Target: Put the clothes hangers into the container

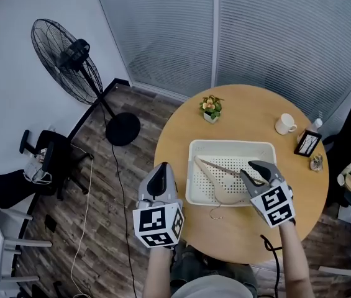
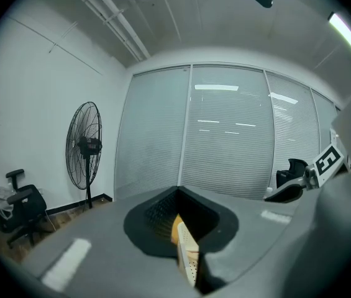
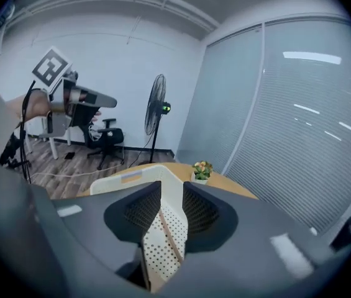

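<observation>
Hanger [image 1: 222,167] lies inside the container [image 1: 193,185], its hook poking over the container's near rim onto the bench [image 1: 250,107]. My right gripper [image 1: 250,169] hovers over the container's near-right corner, fingers apart, nothing between them (only the container's perforated floor and the hanger bar show through the gap). My left gripper [image 1: 160,166] hangs off the container's left side, past the bench edge, fingers together, empty.

Left gripper [image 2: 178,192], jaw tips together with nothing between; standing fan [image 2: 85,144] and office chair [image 2: 20,207] at left; right gripper [image 2: 281,195] before blinds [image 2: 225,129] at right.
</observation>
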`<state>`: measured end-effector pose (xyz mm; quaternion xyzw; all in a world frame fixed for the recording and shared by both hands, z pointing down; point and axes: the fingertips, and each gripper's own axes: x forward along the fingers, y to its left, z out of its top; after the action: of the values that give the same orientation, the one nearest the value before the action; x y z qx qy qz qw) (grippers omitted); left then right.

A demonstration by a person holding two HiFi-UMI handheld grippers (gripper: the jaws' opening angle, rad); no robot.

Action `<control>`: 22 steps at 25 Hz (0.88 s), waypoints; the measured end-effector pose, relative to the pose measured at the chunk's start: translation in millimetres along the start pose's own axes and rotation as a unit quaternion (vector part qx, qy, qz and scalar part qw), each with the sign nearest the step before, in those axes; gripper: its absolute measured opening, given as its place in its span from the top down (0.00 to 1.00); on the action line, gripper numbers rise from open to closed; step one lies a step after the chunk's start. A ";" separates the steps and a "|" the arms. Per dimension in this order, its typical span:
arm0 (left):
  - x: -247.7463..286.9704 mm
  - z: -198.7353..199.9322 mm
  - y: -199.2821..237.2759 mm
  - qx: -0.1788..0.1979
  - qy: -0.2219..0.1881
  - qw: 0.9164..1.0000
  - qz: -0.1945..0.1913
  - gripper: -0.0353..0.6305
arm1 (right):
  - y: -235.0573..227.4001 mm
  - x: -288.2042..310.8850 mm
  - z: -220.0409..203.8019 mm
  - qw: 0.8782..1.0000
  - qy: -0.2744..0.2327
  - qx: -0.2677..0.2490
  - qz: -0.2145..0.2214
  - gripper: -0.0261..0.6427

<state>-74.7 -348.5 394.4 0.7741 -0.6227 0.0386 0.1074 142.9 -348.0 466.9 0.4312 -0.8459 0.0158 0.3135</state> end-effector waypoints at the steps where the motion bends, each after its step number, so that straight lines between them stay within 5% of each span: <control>1: -0.5 2.6 0.3 0.001 -0.003 1.000 0.000 0.95 | -3.0 -1.9 4.4 1.000 -0.012 0.018 -0.007 0.77; 10: -3.1 24.5 -0.2 0.009 -0.028 1.000 -0.002 0.95 | -34.1 -31.5 37.8 0.982 -0.106 0.101 -0.116 0.88; 22: -6.6 39.8 -10.2 0.020 -0.052 0.998 -0.009 0.95 | -47.9 -66.5 45.3 0.955 -0.164 0.151 -0.193 0.93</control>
<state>-69.2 -348.7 353.1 0.7827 -0.6194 0.0101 0.0600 183.7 -343.7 382.7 0.6256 -0.7738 0.0115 0.0981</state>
